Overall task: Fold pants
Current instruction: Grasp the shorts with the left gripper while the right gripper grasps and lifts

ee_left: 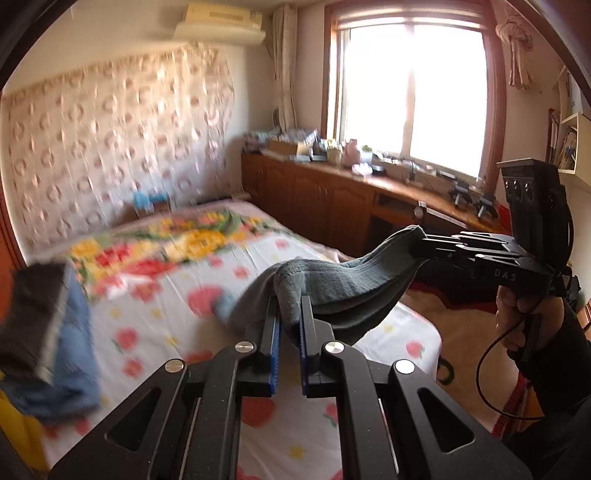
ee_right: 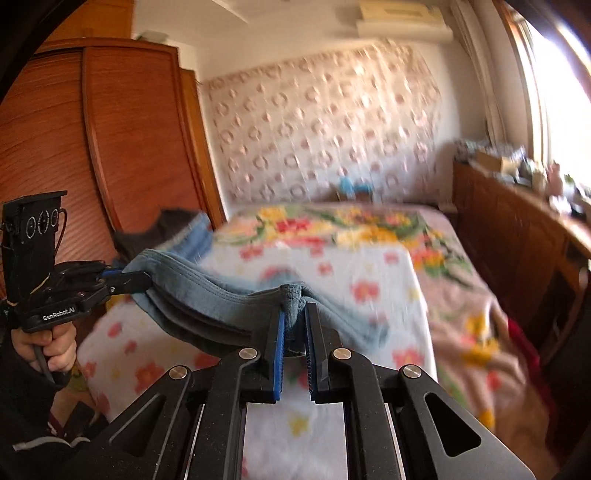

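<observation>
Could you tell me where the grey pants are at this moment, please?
The grey pants hang in the air above the floral bedsheet, stretched between the left gripper and the right gripper, each clamped on one end.

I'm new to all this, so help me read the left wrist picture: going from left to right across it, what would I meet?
Stack of folded clothes → left gripper shut on the grey pants → right gripper pinching the pants' far end → the person's hand.

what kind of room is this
A home bedroom, most likely. A bed with a floral sheet fills the middle, a wooden wardrobe stands beside it, and an air conditioner hangs on the wall near the curtained window.
</observation>
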A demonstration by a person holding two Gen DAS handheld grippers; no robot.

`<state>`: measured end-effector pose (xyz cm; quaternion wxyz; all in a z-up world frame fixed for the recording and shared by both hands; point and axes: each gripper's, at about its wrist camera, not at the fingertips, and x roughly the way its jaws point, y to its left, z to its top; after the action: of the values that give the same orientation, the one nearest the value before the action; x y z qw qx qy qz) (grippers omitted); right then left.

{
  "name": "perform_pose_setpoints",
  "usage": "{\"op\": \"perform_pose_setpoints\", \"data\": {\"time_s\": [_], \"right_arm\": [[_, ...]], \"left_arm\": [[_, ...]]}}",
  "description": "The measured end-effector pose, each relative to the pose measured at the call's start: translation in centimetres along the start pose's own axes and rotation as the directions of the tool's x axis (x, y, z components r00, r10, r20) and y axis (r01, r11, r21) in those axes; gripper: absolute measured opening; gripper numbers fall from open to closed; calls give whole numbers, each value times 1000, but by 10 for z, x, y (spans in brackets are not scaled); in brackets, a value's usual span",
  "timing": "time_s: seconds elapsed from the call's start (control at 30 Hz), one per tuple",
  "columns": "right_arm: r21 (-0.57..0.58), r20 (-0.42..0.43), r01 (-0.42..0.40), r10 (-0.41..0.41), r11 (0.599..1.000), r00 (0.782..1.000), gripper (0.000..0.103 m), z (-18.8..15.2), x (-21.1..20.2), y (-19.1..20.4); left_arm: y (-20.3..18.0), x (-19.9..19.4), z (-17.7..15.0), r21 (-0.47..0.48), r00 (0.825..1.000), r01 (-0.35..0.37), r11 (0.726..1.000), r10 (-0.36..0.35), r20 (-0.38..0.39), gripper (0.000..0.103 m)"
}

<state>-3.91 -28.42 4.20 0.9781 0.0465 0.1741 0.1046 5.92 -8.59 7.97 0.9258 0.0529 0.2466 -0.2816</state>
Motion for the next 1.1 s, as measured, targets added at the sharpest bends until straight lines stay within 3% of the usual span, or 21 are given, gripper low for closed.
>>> {"op": "perform_pose_setpoints", "data": {"time_s": [0.13,0.27,0.5,0.6,0.67,0.77,0.97,1.1], "right_arm": [[-58,74,-33,37,998,997,10,35,-21,22],[-73,123,-63,71,995,990,10,63,-23,43],[-95,83,-58,66,994,994,10,96,49,47],[-92,104,-29,39,995,994,10,119,73,31],[-72,131,-16,25,997,991,10,135,83,32],[-53,129,-13,19,999,991,10,142,90,46],[-85,-11,-33,32,996,999,10,75,116,73],[-98,-151,-75,60,992,987,10,18,121,91]], "left_arm": [[15,-30,28,6,996,-51,999,51,70,9],[38,-30,39,-16,991,-95,995,96,91,9],[100,22,57,-54,975,-211,976,214,63,9],[119,28,81,-56,962,-243,968,248,111,9],[122,25,86,-55,963,-237,970,242,119,9],[118,24,70,-51,963,-243,969,247,106,9],[103,38,-16,-23,972,-231,973,229,-55,9],[91,43,-68,-60,971,-202,978,191,-143,9]]}}
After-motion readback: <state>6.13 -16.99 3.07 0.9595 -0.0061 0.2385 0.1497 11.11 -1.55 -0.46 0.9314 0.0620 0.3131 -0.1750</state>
